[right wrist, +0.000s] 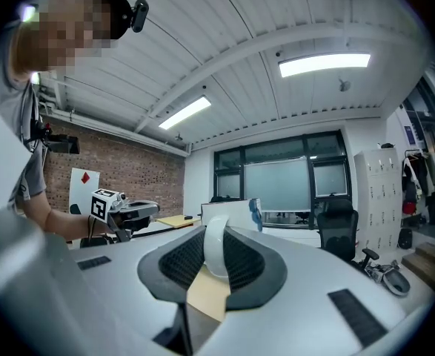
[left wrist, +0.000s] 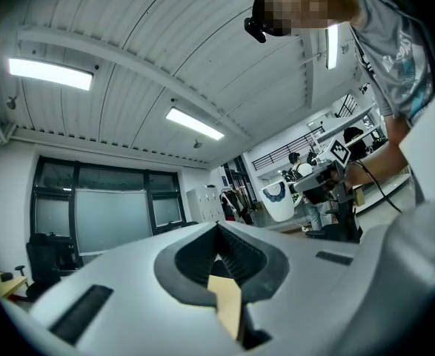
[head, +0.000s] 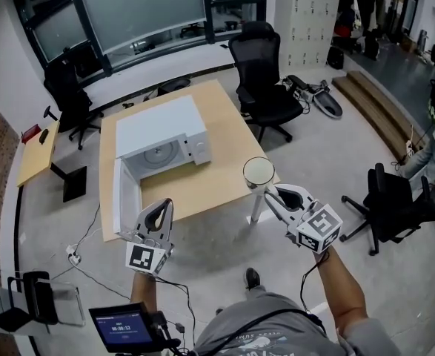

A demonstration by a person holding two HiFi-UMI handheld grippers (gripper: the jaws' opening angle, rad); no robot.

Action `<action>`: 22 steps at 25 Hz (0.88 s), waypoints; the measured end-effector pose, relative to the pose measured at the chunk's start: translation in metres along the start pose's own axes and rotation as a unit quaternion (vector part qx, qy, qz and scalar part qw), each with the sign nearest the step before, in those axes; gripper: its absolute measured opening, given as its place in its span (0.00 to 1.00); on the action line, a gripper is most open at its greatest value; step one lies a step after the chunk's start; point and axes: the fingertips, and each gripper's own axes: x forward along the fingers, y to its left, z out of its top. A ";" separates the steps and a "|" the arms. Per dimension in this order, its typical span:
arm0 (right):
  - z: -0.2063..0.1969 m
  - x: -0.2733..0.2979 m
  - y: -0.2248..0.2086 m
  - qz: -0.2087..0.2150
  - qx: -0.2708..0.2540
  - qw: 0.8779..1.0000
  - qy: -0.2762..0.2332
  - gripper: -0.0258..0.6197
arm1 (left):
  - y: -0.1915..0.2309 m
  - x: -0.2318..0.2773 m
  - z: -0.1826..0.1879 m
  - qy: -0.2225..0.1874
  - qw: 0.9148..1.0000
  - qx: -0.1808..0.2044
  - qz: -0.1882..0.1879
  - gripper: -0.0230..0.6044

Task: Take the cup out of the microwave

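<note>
Right claw [right wrist: 216, 237] on cup handle [right wrist: 213, 256], clear only in right gripper view

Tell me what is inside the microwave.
Only the round turntable shows inside the open microwave; deeper in, its own top covers the view. The cup is outside, pinched by the right claw.

The cup [head: 258, 173] is white and round, with a blue wreath-like mark on its side [left wrist: 280, 199]. It stands upright, mouth up, in the air outside the microwave [head: 161, 128], to its right and nearer the person, over the table's [head: 224, 110] near corner. The right gripper [head: 270, 190] clamps its curved handle [right wrist: 216, 247]. The white microwave sits on the table, its door [head: 126, 199] swung wide open, its turntable [head: 160, 154] showing
</note>
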 end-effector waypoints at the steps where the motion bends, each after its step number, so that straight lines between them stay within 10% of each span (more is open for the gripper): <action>1: -0.002 0.004 -0.006 0.000 0.002 1.000 0.000 0.15 | 0.001 0.004 -0.003 0.003 1.000 -0.002 0.001 0.08; 22: -0.082 0.116 -0.117 0.005 0.031 0.999 0.030 0.15 | 0.046 0.083 -0.048 0.049 0.998 -0.022 0.016 0.08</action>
